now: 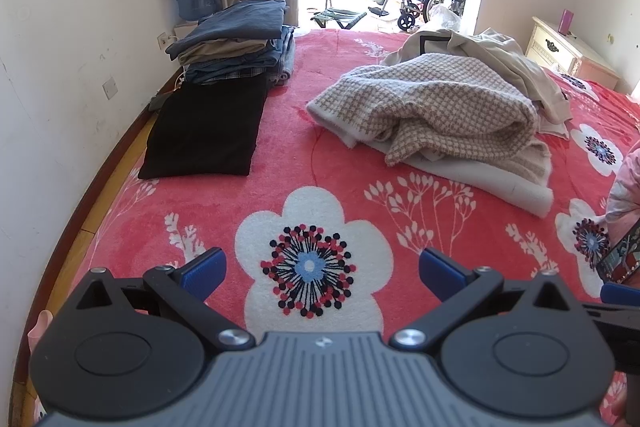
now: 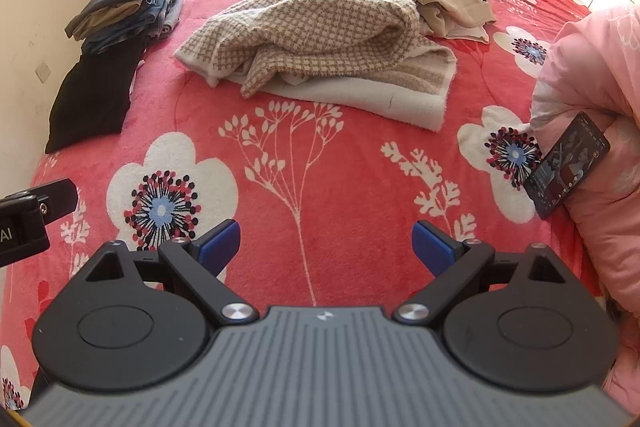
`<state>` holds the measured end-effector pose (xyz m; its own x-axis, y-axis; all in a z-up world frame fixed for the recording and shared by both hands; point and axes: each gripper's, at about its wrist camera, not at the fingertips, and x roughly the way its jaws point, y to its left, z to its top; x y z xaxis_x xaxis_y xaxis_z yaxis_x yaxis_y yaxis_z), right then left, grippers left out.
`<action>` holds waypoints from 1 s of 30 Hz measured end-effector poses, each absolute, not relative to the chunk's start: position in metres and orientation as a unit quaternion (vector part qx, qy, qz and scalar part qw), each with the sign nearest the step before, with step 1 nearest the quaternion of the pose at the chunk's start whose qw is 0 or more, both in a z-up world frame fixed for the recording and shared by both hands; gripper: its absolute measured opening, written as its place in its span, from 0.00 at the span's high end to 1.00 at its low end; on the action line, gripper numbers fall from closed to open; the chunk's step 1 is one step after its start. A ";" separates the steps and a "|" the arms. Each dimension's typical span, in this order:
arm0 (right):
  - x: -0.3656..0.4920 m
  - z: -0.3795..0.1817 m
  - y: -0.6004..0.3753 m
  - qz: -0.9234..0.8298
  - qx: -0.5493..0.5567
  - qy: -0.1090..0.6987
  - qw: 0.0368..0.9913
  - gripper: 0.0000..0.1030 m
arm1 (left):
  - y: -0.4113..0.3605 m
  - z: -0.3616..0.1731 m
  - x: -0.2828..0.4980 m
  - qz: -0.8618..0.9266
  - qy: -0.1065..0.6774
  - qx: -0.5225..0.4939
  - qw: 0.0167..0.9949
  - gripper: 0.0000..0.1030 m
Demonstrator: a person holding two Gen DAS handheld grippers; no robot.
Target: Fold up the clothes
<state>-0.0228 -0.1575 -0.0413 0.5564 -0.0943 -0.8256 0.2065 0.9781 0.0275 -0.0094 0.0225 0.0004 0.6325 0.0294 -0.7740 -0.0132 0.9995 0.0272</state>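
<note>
Your left hand-held gripper (image 1: 322, 273) released | right hand-held gripper (image 2: 326, 247) released | both above bed (image 2: 340, 163) | houndstooth garment (image 2: 320, 31) crumpled ahead

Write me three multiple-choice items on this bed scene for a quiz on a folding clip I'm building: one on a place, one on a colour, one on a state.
1. Where is the stack of folded clothes?
A. at the bed's far left, by the wall
B. on the dresser
C. on the floor

2. What colour is the folded garment lying in front of that stack?
A. white
B. black
C. red

3. How is the houndstooth garment?
A. neatly folded
B. hanging up
C. rumpled in a heap

Answers: 1 A, it sits beside the wall on the red blanket. 2 B, it is plainly black. 3 C, it lies bunched, with both the left gripper and right gripper open and empty.
</note>
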 end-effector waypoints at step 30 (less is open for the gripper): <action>0.054 -0.063 -0.178 -0.012 -0.061 0.357 0.932 0.10 | 0.005 -0.068 0.119 -0.027 0.358 0.083 0.929 0.01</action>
<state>0.0536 -0.1780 -0.0633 0.7454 -0.0661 -0.6633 -0.0216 0.9922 -0.1231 0.1194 0.0048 -0.0676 0.7416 0.0090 -0.6708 0.1107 0.9846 0.1355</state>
